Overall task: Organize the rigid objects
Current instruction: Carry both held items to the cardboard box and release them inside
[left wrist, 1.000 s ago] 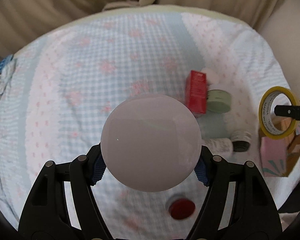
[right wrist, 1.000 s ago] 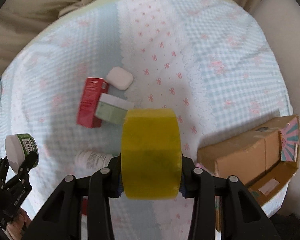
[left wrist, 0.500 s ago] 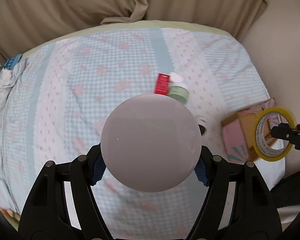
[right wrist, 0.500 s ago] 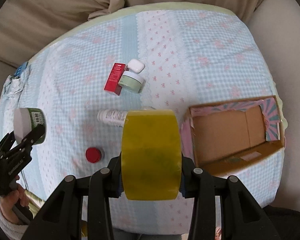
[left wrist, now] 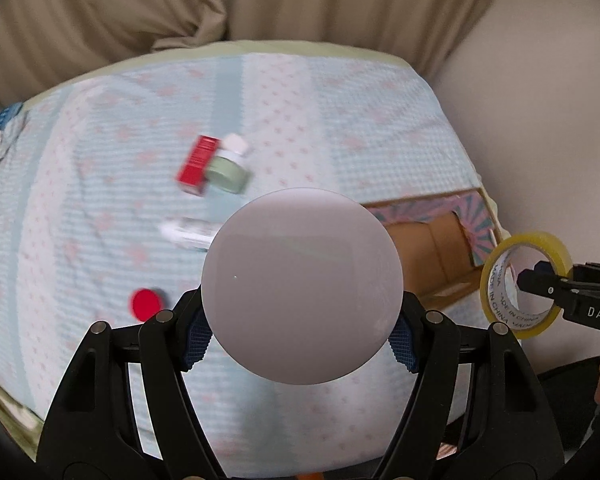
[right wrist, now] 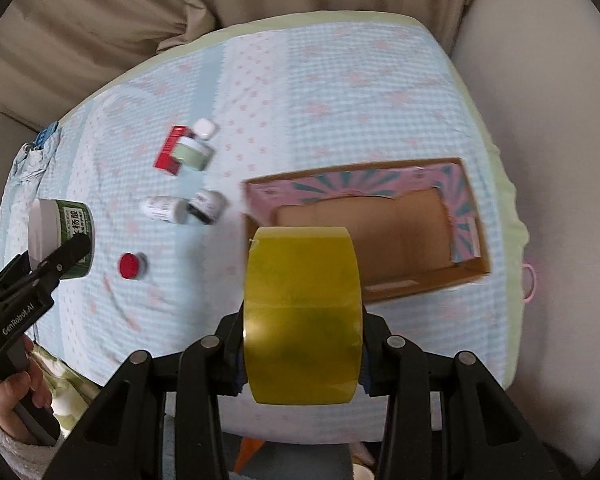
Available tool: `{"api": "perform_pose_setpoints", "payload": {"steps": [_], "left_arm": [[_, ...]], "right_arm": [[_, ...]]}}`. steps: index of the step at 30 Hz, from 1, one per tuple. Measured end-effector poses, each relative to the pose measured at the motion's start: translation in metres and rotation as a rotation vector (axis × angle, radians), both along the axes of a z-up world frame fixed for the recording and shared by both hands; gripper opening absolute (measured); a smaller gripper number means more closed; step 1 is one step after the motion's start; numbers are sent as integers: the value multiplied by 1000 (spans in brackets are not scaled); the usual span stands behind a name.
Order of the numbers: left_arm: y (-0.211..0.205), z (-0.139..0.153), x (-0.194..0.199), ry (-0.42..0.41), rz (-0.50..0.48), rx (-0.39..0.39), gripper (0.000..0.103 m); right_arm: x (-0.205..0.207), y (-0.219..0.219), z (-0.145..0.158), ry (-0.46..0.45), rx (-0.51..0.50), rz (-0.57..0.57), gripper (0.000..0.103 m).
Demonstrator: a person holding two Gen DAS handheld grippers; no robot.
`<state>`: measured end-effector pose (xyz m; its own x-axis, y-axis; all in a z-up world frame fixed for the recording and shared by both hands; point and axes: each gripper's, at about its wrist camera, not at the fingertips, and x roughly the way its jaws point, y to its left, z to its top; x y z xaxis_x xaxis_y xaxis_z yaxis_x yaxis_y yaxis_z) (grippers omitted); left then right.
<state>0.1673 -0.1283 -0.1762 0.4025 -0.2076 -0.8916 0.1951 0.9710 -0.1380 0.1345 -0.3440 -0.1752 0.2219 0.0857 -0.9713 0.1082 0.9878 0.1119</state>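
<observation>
My left gripper [left wrist: 301, 340] is shut on a jar whose round white lid [left wrist: 302, 286] fills the middle of the left wrist view. From the right wrist view the same jar [right wrist: 70, 224] shows a green label, held high at the left by the left gripper [right wrist: 66, 256]. My right gripper [right wrist: 302, 364] is shut on a yellow tape roll [right wrist: 302, 316], which hangs over the near edge of an open cardboard box [right wrist: 340, 190] with pink and teal flaps. The tape roll [left wrist: 496, 296] and right gripper [left wrist: 540, 280] also show at the right, beside the box [left wrist: 424, 240].
On the checked bedspread [right wrist: 340, 92] lie a red carton [right wrist: 168, 152], a pale green jar [right wrist: 192, 154], a small white case [right wrist: 204, 128], two small bottles [right wrist: 162, 208], and a red-capped pot [right wrist: 131, 266]. Beige curtains hang behind; a pale wall stands at the right.
Both grippers have lifted away from the bed with their loads and shifted sideways. The objects look smaller, and the open box now sits beyond the tape roll.
</observation>
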Motion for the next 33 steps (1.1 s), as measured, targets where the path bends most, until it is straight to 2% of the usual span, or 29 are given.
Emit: {"api": "perform_pose_setpoints", "payload": {"steps": [7, 14, 22, 26, 33], "left_arm": [[-74, -35, -11, 43, -10, 22, 69], [-126, -77, 12, 92, -44, 59, 69], [-174, -145, 57, 194, -81, 116, 69], [-183, -181, 73, 259, -78, 143, 69], [-196, -210, 85, 300, -97, 168, 68]], "right_arm": [[-7, -76, -21, 25, 3, -17, 38], [15, -129, -52, 36, 14, -43, 38], [59, -152, -104, 100, 18, -31, 38], [74, -153, -135, 151, 31, -6, 38], [89, -147, -170, 202, 50, 33, 38]]}}
